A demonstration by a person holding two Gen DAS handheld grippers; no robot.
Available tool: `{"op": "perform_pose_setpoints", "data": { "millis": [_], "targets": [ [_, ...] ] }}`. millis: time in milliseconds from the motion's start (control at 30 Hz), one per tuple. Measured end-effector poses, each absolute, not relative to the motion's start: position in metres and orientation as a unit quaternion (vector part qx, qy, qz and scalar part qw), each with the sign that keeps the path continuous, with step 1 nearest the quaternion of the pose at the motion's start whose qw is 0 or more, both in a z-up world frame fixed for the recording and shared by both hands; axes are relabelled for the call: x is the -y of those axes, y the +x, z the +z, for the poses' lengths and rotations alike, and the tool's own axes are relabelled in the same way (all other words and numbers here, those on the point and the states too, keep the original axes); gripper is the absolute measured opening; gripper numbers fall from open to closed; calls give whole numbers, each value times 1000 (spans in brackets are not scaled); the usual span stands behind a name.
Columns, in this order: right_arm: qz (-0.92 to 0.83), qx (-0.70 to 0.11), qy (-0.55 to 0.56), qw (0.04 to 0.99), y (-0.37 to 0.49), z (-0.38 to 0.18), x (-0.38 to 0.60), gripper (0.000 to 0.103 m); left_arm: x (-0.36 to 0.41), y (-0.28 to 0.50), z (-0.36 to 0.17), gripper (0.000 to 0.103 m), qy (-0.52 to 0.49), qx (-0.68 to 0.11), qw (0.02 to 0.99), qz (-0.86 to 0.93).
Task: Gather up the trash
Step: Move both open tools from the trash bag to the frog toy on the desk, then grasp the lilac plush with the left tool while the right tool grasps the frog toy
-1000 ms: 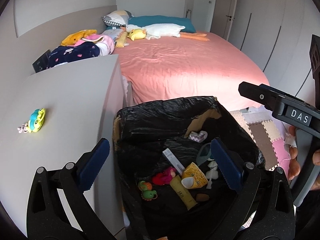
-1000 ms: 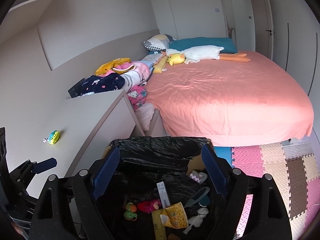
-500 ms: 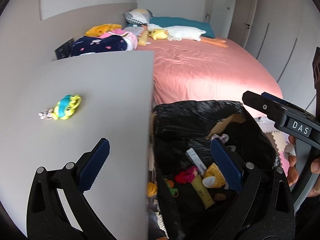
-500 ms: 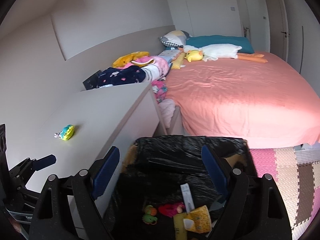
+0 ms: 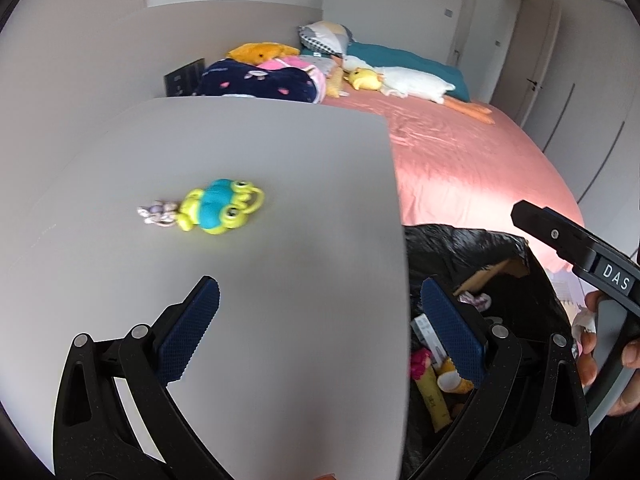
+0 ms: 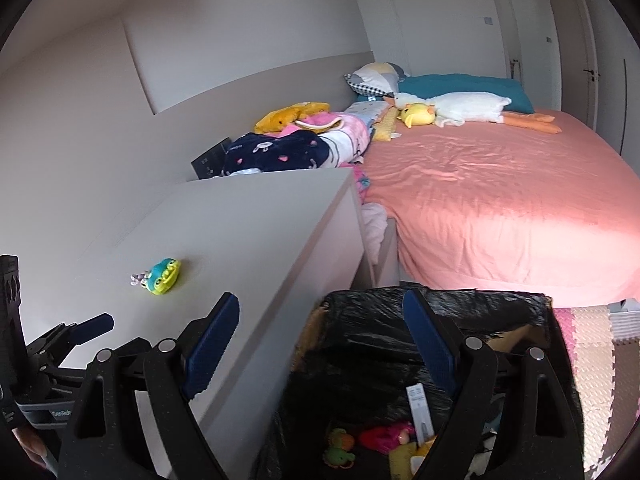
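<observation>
Left wrist view shows my left gripper [image 5: 316, 320] with jaws spread wide and empty, aimed across the grey surface [image 5: 280, 168] at the green and teal toy [image 5: 218, 211], which lies alone well ahead, likely the next piece to collect. My right gripper [image 6: 320, 334] also has its jaws wide apart, holding nothing, straddling the surface edge and the black-lined trash bin [image 6: 400, 352], which sits beside the surface so drops are short.

Open left tongs [image 5: 318, 320] over grey tabletop [image 5: 280, 184], green-blue toy [image 5: 218, 210] ahead, black-lined bin [image 5: 500, 280] right.
</observation>
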State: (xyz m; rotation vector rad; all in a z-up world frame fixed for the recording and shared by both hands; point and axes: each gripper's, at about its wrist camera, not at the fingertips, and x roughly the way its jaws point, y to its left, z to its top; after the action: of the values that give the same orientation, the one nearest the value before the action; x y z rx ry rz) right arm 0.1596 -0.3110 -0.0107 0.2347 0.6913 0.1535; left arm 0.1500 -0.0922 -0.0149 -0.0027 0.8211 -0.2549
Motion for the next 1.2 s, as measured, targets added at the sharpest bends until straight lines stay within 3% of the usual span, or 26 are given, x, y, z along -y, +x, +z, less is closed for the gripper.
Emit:
{"op": "perform_pose_setpoints", "data": {
  "millis": [567,833,1100,1200],
  "targets": [
    [110,-355,103,923,203,-20,246,84,19,182,-18,97,-31,-383,922,-55],
    [127,-358,100,920,224,-22,224,84,-8,207,-32,72,-58,-400,914,-30],
    [138,-372,89,914,242,-33,206,84,-14,229,-41,64,-58,-415,908,-24],
    [139,-375,88,912,248,-35,201,84,-14,239,-46,50,-52,-430,901,-23]
  ]
}}
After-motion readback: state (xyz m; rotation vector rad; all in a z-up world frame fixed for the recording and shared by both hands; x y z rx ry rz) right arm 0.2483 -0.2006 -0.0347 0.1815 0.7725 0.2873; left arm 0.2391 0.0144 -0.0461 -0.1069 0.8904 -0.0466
